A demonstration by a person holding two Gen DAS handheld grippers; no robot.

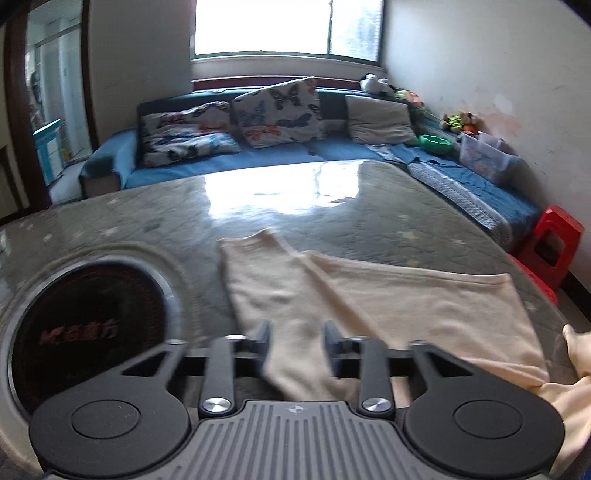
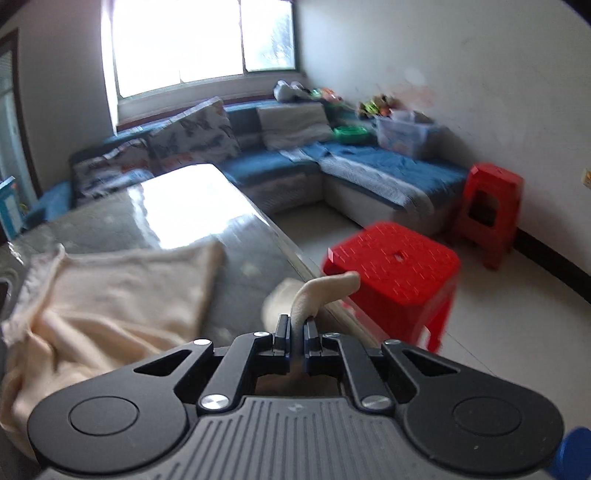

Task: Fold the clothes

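Your left gripper (image 1: pixel 296 334) has its two fingers apart, and a strip of the cream cloth (image 1: pixel 369 295) runs between them, but the fingers do not squeeze it. The cloth lies spread out on the big glass-topped table (image 1: pixel 147 210), with two long parts reaching away from you, one on the left and a wider one going to the right. Near the right edge of the left camera view, part of the cloth is bunched up and lifted. Your right gripper (image 2: pixel 295 328) has its fingers close together, pinched on a thin fold of the cloth (image 2: pixel 110 302). A little tail of cloth pokes up past the fingertips and curls to the right. This gripper is near the table's right edge (image 2: pixel 288 243), and the rest of the cloth lies in a soft heap on the table to its left. On the table to the left of your left gripper sits a round dark plate (image 1: pixel 88 328) set into the top. Beside the table stands a red stool (image 2: pixel 395 266), and another red stool (image 2: pixel 491 206) stands by the wall. Behind the table is a blue sofa (image 1: pixel 288 158) with butterfly pillows (image 1: pixel 277 110) under a bright window (image 1: pixel 284 26).
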